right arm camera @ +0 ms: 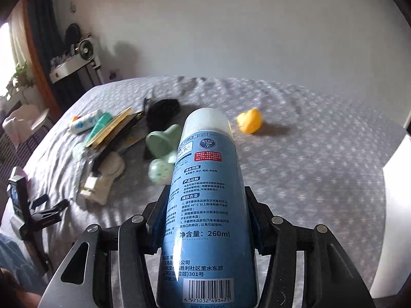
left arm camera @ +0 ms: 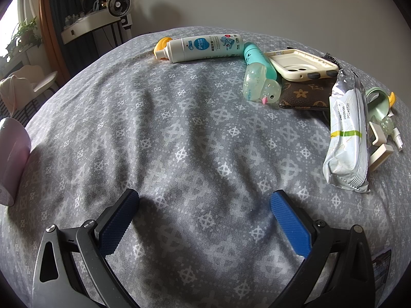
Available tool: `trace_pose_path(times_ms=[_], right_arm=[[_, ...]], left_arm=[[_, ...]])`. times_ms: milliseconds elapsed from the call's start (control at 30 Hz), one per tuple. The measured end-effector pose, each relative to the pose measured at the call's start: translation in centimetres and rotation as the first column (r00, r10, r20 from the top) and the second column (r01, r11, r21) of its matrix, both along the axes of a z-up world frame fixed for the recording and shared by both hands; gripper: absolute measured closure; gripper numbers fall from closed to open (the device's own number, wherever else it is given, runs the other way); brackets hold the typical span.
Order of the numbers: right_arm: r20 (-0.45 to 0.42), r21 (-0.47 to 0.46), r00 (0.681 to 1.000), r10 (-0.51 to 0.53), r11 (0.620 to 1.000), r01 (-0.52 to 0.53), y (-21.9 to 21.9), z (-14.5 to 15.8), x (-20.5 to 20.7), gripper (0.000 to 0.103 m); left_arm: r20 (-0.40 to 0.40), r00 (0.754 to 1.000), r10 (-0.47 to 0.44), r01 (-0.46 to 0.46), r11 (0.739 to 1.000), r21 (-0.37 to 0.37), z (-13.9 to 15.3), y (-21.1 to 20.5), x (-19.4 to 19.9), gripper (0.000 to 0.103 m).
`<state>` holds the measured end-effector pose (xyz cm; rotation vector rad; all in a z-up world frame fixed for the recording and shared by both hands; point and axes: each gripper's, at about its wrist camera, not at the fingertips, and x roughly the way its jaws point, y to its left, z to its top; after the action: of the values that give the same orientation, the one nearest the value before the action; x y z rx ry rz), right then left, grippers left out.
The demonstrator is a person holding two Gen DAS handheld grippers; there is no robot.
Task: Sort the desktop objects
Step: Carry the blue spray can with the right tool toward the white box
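While the right gripper clamps a blue spray can and holds it above the grey patterned cloth, sorting appears barely begun. A row of items already lies along the far side: white spray bottle, teal tube, phone case, brown wallet, wipes pack. A yellow duck sits apart. The left gripper is spread open, empty. Nothing blocks the bare cloth ahead.

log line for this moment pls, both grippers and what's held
left gripper: open, empty, over grey cloth | right gripper: shut on blue spray can, lifted off cloth | yellow duck: on cloth beyond can
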<state>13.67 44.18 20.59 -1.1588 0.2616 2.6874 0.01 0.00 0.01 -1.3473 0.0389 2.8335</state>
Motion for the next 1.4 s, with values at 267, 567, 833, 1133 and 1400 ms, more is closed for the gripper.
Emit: trace_pose_path(times_ms=[267,567,833,1133,1400], right_arm=[[0.019,0.101,0.964,-0.267,0.959,0.264,8.7,-1.6,1.6,0.053],[0.038,-0.014,0.938,-0.344,0.939,0.344,11.7,-4.5,3.1,0.053],[0.002,-0.043,0.937,-0.349,0.936,0.349,10.6,-4.1,2.5,0.049],[-0.157,0.032,0.911,-0.383,0.920,0.392,7.0,1.8,5.0,0.009],[-0.229,0.012,0.924,-0.308,0.948,0.319,1.7,8.0,4.6,0.009]], left_arm=[[0.000,1.000,-0.001,0.001,1.000,0.000,0.0,0.0,0.0,0.000],[0.000,1.000,-0.001,0.001,1.000,0.000,0.0,0.0,0.0,0.000],[0.000,1.000,-0.002,0.002,1.000,0.000,0.0,0.0,0.0,0.000],[0.000,1.000,-0.003,0.003,1.000,0.000,0.0,0.0,0.0,0.000],[0.000,1.000,-0.004,0.004,1.000,0.000,0.0,0.0,0.0,0.000]])
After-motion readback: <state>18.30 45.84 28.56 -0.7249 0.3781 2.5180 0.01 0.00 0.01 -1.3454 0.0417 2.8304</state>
